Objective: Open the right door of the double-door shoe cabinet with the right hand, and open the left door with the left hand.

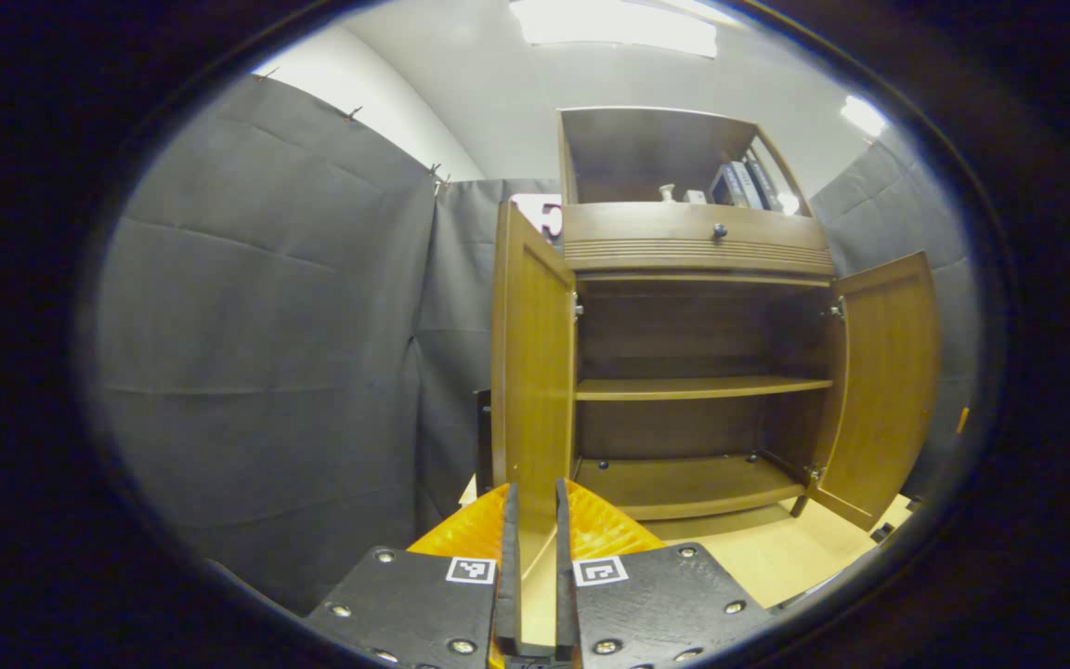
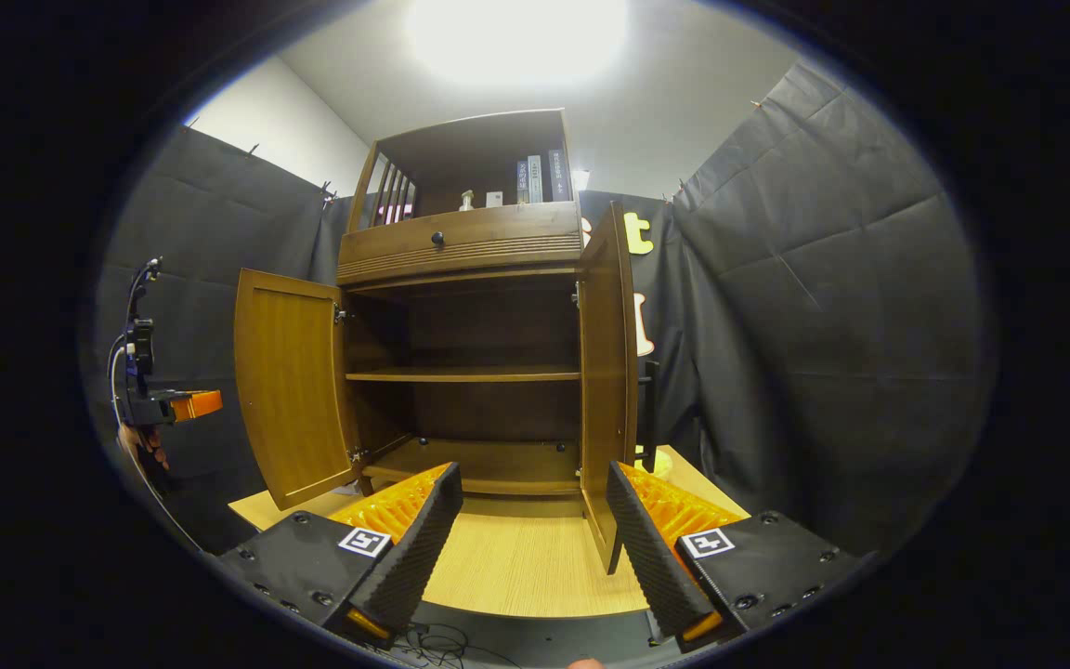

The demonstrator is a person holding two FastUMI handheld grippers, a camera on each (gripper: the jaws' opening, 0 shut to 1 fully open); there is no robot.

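The wooden shoe cabinet (image 1: 693, 386) (image 2: 465, 372) has both doors swung wide, baring two empty shelves. In the left gripper view the left door (image 1: 530, 372) stands edge-on just ahead and the right door (image 1: 883, 381) angles out on the far side. My left gripper (image 1: 535, 488) has its fingers drawn together to a narrow slit, holding nothing. The right gripper view shows that left gripper (image 2: 168, 406) in a hand, well away from the left door (image 2: 289, 390). My right gripper (image 2: 533, 474) is open, with the right door (image 2: 607, 372) edge-on beyond its right finger (image 2: 646, 539).
The cabinet stands on a light wooden platform (image 2: 516, 567). Above the doors is a drawer with a dark knob (image 2: 437, 239) and an open shelf with books (image 2: 540, 178). Black cloth walls close in on both sides. Cables (image 2: 433, 641) lie below the platform's front edge.
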